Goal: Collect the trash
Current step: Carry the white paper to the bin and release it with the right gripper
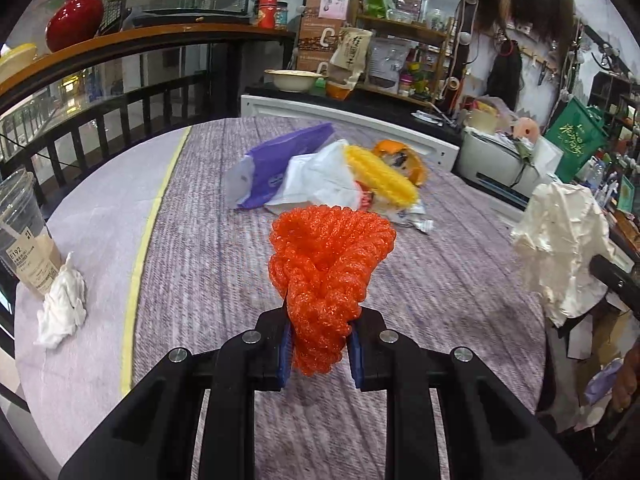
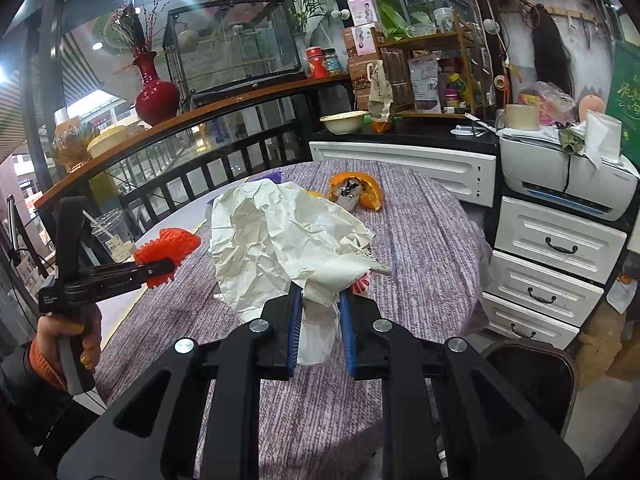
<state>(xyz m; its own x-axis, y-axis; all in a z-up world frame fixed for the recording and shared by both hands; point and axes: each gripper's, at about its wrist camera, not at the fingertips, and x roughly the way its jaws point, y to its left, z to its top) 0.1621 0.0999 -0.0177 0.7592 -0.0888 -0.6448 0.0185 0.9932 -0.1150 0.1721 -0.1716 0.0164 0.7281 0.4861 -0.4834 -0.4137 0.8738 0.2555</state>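
My left gripper [image 1: 320, 340] is shut on an orange foam fruit net [image 1: 330, 260], held above the purple tablecloth [image 1: 440, 288]. From the right wrist view the same net [image 2: 168, 246] shows at the left in that gripper [image 2: 160, 270], gripped by a hand [image 2: 66, 334]. My right gripper [image 2: 320, 320] is shut on a crumpled white paper wrapper [image 2: 272, 248], also seen as the white wrapper [image 1: 560, 240] at the right edge. On the table lie a purple bag [image 1: 280, 164], a white plastic bag [image 1: 316, 180], a yellow foam net [image 1: 380, 176] and orange peel [image 2: 354, 192].
A plastic cup [image 1: 24, 232] and a crumpled white tissue [image 1: 62, 304] sit at the table's left. A dark bin [image 2: 528, 380] stands on the floor at the right, beside white drawers [image 2: 556, 264] under a printer [image 2: 568, 176]. A railing [image 1: 100, 120] and cluttered shelves lie behind.
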